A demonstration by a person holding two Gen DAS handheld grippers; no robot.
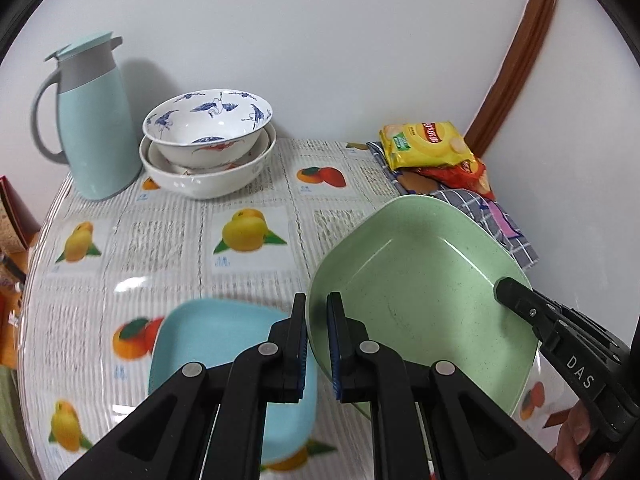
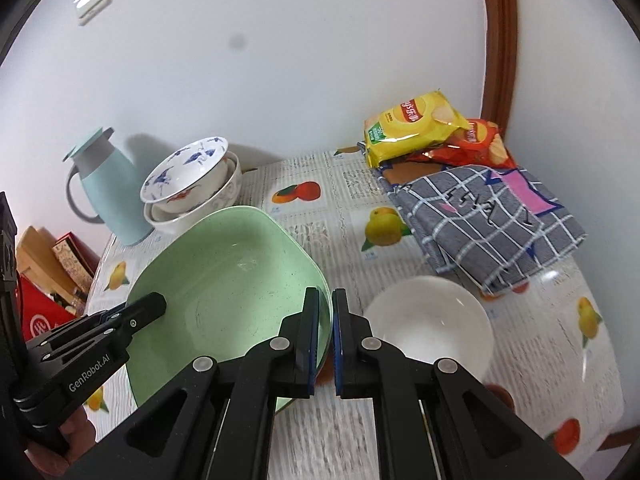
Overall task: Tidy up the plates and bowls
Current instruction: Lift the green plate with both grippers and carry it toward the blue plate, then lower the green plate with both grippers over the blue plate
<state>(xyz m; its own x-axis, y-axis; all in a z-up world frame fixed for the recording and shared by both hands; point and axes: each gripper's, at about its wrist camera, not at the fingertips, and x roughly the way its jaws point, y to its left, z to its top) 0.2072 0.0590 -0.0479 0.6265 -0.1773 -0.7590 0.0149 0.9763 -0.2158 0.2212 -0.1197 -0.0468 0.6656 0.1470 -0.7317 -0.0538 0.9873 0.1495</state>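
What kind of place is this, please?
Probably a home dining or kitchen corner. A table with a fruit-print cover stands against a white wall and holds stacked bowls, a jug and snack bags.

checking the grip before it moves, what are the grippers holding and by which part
Both hold the pale green square plastic plate by its rim: the left gripper clamps one edge, the right gripper the opposite edge.
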